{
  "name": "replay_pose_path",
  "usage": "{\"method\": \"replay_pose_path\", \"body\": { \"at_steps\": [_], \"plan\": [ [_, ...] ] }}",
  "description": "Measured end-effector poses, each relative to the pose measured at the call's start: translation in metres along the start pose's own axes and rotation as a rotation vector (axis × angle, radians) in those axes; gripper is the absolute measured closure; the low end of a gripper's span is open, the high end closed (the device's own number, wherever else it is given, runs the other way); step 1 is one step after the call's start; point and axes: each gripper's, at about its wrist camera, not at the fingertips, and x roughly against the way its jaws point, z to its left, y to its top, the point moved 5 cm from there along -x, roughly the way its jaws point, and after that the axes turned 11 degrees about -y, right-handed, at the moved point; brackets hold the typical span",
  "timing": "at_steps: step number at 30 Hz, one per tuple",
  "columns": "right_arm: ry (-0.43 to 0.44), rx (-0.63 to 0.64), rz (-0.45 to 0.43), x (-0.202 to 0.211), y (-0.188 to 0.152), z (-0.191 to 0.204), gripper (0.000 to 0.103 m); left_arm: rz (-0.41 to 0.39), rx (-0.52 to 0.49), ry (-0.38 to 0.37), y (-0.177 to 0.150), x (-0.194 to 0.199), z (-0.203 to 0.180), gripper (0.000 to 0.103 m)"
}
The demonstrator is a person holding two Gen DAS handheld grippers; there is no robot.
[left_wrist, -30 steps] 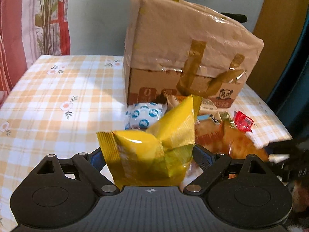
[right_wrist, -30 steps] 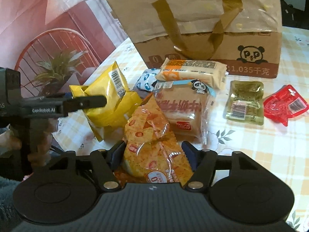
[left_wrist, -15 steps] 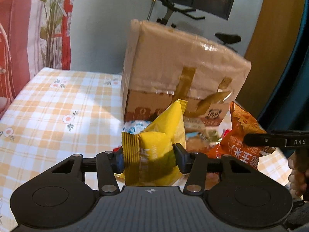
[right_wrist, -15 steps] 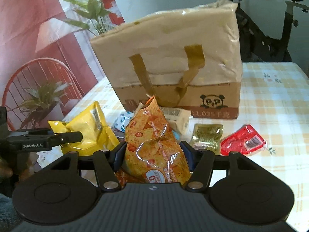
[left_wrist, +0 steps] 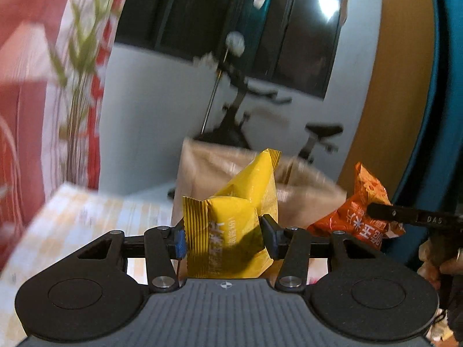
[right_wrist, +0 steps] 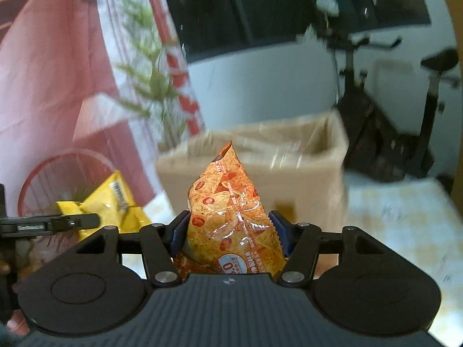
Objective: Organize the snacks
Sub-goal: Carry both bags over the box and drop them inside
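Your left gripper (left_wrist: 222, 235) pinches the crinkled yellow foil snack packet (left_wrist: 231, 231), held up in front of the tall brown paper-covered cardboard box (right_wrist: 260, 167). To its right, your right gripper (right_wrist: 230, 235) pinches the orange printed plastic snack bag (right_wrist: 231, 219), also raised before that box.

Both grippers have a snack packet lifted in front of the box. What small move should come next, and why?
Probably carry both packets forward over the box's open top. The left gripper is shut on the yellow packet and the right gripper on the orange packet, both held above the table; the cardboard box stands just ahead, its opening visible from the right wrist.
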Motion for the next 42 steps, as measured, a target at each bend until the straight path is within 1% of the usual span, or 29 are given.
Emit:
{"method": "replay_pose_path", "body": {
  "at_steps": [4, 8, 12, 16, 19, 23, 26, 30, 31, 32, 33, 34, 35, 36, 37, 38, 42],
  "plan": [
    [-0.035, 0.009, -0.112, 0.007, 0.036, -0.006, 0.042, -0.08, -0.05, -0.018, 0.038, -0.012, -0.013, 0.051],
    [-0.059, 0.032, -0.209, 0.007, 0.07, -0.006, 0.042, -0.125, -0.083, -0.03, 0.068, -0.035, -0.025, 0.051],
    [-0.105, 0.095, -0.286, -0.008, 0.098, -0.002, 0.042, -0.124, -0.075, -0.02, 0.086, -0.072, -0.027, 0.051],
    [-0.155, 0.156, -0.317, -0.039, 0.111, 0.003, 0.042, -0.096, -0.081, 0.01, 0.093, -0.108, -0.026, 0.051],
    [-0.176, 0.187, -0.295, -0.068, 0.114, 0.001, 0.042, -0.061, -0.075, 0.025, 0.094, -0.131, -0.02, 0.051],
    [-0.203, 0.215, -0.231, -0.107, 0.109, -0.004, 0.042, -0.005, -0.037, 0.05, 0.092, -0.159, -0.002, 0.051],
    [-0.219, 0.211, -0.176, -0.129, 0.101, -0.014, 0.042, 0.032, -0.008, 0.06, 0.087, -0.173, 0.009, 0.05],
    [-0.231, 0.187, -0.113, -0.149, 0.091, -0.025, 0.042, 0.091, -0.024, 0.079, 0.075, -0.188, 0.018, 0.049],
    [-0.232, 0.183, -0.097, -0.154, 0.089, -0.028, 0.041, 0.108, -0.031, 0.085, 0.073, -0.193, 0.019, 0.047],
    [-0.235, 0.18, -0.082, -0.157, 0.086, -0.03, 0.04, 0.127, -0.035, 0.091, 0.07, -0.196, 0.02, 0.042],
    [-0.24, 0.178, -0.065, -0.161, 0.083, -0.032, 0.038, 0.142, -0.035, 0.097, 0.068, -0.199, 0.022, 0.034],
    [-0.247, 0.178, -0.052, -0.164, 0.081, -0.034, 0.039, 0.151, -0.03, 0.099, 0.067, -0.199, 0.023, 0.031],
    [-0.252, 0.176, -0.037, -0.165, 0.078, -0.035, 0.032, 0.155, -0.023, 0.099, 0.066, -0.2, 0.025, 0.025],
    [-0.254, 0.171, -0.023, -0.167, 0.077, -0.036, 0.027, 0.154, -0.015, 0.095, 0.066, -0.198, 0.026, 0.024],
    [-0.254, 0.163, -0.015, -0.167, 0.075, -0.037, 0.02, 0.151, -0.01, 0.09, 0.066, -0.195, 0.026, 0.024],
    [-0.253, 0.156, -0.015, -0.165, 0.075, -0.038, 0.019, 0.15, -0.007, 0.087, 0.066, -0.193, 0.026, 0.023],
    [-0.233, 0.159, -0.03, -0.151, 0.076, -0.034, 0.019, 0.147, -0.018, 0.094, 0.069, -0.178, 0.022, 0.022]
  ]
}}
